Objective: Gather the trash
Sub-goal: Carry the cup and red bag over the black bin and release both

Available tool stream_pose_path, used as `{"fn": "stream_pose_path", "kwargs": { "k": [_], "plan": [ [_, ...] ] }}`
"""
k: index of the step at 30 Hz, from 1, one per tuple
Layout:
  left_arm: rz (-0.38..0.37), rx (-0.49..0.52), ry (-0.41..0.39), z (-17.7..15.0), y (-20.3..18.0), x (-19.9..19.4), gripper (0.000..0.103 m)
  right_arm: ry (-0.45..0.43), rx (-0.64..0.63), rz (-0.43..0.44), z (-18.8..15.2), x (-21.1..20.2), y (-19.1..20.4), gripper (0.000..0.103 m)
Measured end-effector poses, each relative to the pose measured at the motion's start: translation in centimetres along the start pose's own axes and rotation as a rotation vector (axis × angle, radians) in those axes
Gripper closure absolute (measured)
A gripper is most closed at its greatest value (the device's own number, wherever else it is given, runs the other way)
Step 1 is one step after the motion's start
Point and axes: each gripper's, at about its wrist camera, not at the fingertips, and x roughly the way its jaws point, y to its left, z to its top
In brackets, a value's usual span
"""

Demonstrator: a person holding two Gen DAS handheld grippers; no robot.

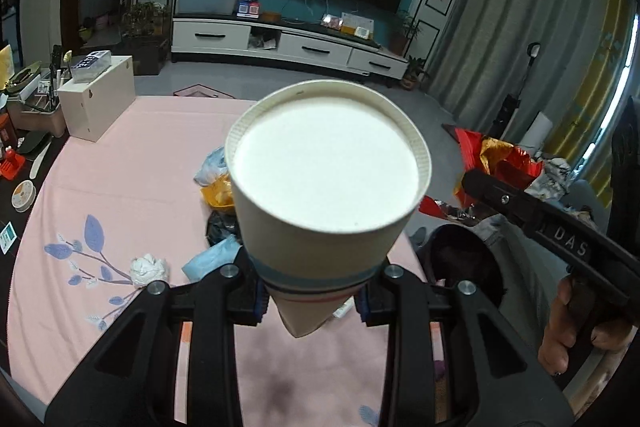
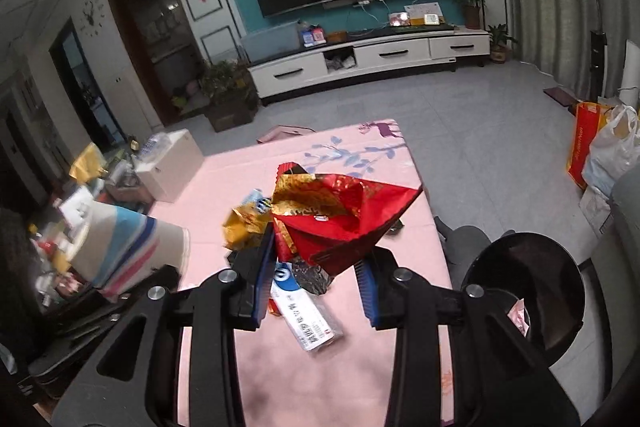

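The left hand-held gripper (image 1: pixel 310 301) is clamped on a paper cup (image 1: pixel 326 183), pinching its crushed lower end between the blue pads while the open white mouth faces the room; from the right wrist view the same cup (image 2: pixel 128 247) shows its striped side at the left edge. The right hand-held gripper (image 2: pixel 316 281) has a crumpled red and gold wrapper (image 2: pixel 340 215) pinched between its fingers, held up above the pink surface (image 2: pixel 280 367). On that surface beneath it lie a flat white and blue packet (image 2: pixel 306 319) and a dark crumpled wrapper (image 2: pixel 312 279). More scraps stay on the cloth: a white tissue ball (image 1: pixel 149 269), a light blue piece (image 1: pixel 212 257) and an orange wrapper (image 1: pixel 218 193). A black bin (image 2: pixel 528 287) stands just beside the surface's right edge, with something pink inside it
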Motion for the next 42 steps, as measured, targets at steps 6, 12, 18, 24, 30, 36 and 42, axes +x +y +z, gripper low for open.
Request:
{"fn": "stream_pose_path", "kwargs": {
  "k": [6,12,18,24,30,36,42],
  "plan": [
    [0.006,-0.067,0.041,-0.8,1.5,2.7,0.07,0.055,-0.053,-0.002,-0.1,1.8,0.4,0.066],
    [0.051,-0.032,0.07,-1.4,1.0,4.2,0.07,0.085,-0.043,-0.012,-0.3,4.0,-0.9,0.066],
    [0.094,-0.028,0.094,-2.3,0.6,5.5,0.07,0.068,-0.053,0.021,-0.8,4.6,-2.1,0.065],
    [0.081,-0.031,0.058,-2.2,-1.9,6.4,0.07,0.059,-0.008,0.03,0.0,4.2,-3.7,0.065],
    [0.092,-0.015,-0.015,-4.0,-4.5,7.0,0.07,0.011,0.084,0.062,-1.8,1.9,-7.6,0.063],
    [0.035,0.086,0.03,-5.4,-9.1,9.0,0.07,0.01,0.123,0.019,-2.6,0.7,-10.2,0.063],
    [-0.074,0.158,0.063,-5.5,-14.7,11.1,0.07,-0.072,0.227,-0.093,-1.8,-3.0,-15.3,0.063]
  ]
}}
